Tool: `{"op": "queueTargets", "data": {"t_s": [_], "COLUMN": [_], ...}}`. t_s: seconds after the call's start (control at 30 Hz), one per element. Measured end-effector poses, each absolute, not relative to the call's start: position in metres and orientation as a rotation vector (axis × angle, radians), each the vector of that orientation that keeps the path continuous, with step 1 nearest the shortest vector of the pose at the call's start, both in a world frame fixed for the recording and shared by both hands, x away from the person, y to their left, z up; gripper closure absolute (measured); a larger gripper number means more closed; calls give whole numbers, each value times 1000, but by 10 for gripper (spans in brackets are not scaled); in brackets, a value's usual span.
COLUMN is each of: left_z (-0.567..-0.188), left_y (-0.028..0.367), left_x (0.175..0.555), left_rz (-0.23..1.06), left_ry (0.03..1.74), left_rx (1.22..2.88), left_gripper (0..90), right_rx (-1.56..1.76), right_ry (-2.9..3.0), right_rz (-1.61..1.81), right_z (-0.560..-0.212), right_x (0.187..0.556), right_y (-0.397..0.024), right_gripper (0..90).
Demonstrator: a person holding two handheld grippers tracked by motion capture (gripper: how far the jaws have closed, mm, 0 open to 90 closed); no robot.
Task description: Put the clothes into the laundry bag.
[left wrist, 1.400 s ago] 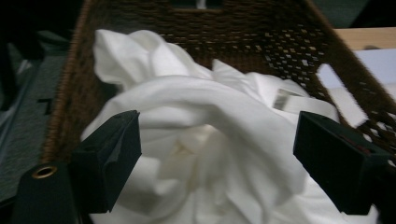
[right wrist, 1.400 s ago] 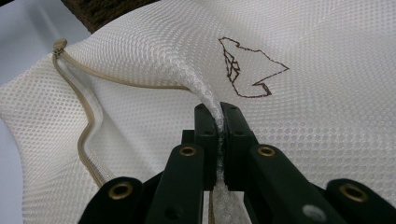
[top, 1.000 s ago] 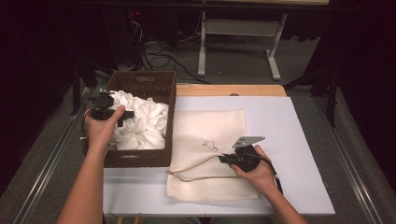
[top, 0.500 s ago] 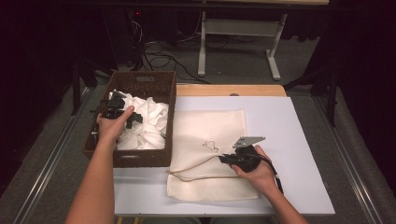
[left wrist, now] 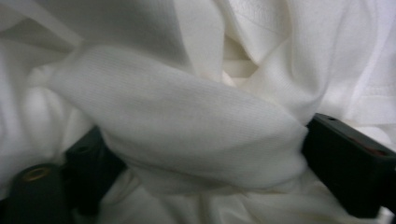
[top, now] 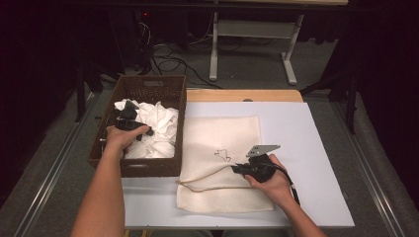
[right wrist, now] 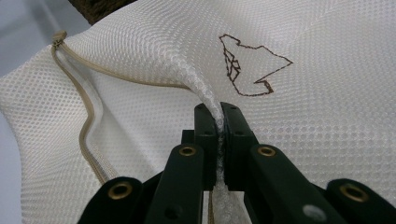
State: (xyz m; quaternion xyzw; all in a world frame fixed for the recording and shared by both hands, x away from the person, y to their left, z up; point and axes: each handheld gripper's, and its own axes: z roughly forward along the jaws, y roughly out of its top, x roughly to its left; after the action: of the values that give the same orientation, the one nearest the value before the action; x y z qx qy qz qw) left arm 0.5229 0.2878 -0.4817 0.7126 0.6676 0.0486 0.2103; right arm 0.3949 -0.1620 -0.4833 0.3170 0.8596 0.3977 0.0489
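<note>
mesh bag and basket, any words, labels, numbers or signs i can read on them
There are no readable words or numbers.
The mesh bag carries only a brown outline drawing, an angular shape with no letters.
The basket and the white cloth show no label.

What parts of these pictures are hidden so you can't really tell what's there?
- High view: the left gripper tips sink into the white clothes, so the grip is hidden.
- Left gripper view: a fold of cloth covers the gap between the jaws; the pads' contact is unclear.
- High view: the basket bottom lies under the clothes.
- Right gripper view: inside the mesh bag is unseen past the zipper.
- High view: the bag's small drawing is too tiny.
</note>
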Motion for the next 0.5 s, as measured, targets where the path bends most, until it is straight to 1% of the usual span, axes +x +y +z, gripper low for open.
{"op": "queueTargets", "data": {"t_s": [0.03, 0.07, 0.13, 0.17, 0.2, 0.23, 0.27, 0.3, 0.33, 0.37, 0.4, 0.47, 0.5], "left_z": [-482, -477, -472, -467, -465, -461, -461, -457, -450, -448, -446, -448, -448], "left_y": [288, 290, 291, 290, 289, 288, 288, 285, 276, 272, 263, 251, 251], "left_x": [523, 522, 520, 519, 518, 517, 517, 516, 516, 517, 518, 522, 522], "left_rz": [135, 113, 73, 40, 16, -18, -18, -61, -133, -152, -149, -93, -93], "left_ry": [1856, 1852, 1824, 1784, 1746, 1690, 1690, 1619, 1522, 1496, 1484, 1542, 1542], "left_rx": [1981, 1964, 1938, 1908, 1882, 1853, 1853, 1830, 1824, 1851, 1894, 1990, 1990], "left_gripper": [231, 345, 477, 529, 560, 571, 575, 575, 559, 529, 459, 228, 137], "right_rx": [966, 956, 958, 954, 954, 951, 957, 957, 950, 956, 960, 958, 949], "right_ry": [2620, 2625, 2616, 2614, 2615, 2614, 2614, 2614, 2618, 2617, 2616, 2613, 2617], "right_rz": [1212, 1204, 1212, 1213, 1216, 1218, 1219, 1219, 1214, 1213, 1214, 1216, 1210], "right_z": [-483, -483, -483, -483, -482, -482, -482, -482, -483, -483, -484, -484, -484], "right_x": [395, 395, 395, 395, 395, 396, 396, 396, 396, 396, 396, 396, 396], "right_y": [-162, -162, -162, -162, -162, -163, -163, -163, -162, -162, -161, -161, -162], "right_gripper": [877, 877, 877, 877, 877, 877, 877, 877, 877, 878, 877, 877, 877]}}
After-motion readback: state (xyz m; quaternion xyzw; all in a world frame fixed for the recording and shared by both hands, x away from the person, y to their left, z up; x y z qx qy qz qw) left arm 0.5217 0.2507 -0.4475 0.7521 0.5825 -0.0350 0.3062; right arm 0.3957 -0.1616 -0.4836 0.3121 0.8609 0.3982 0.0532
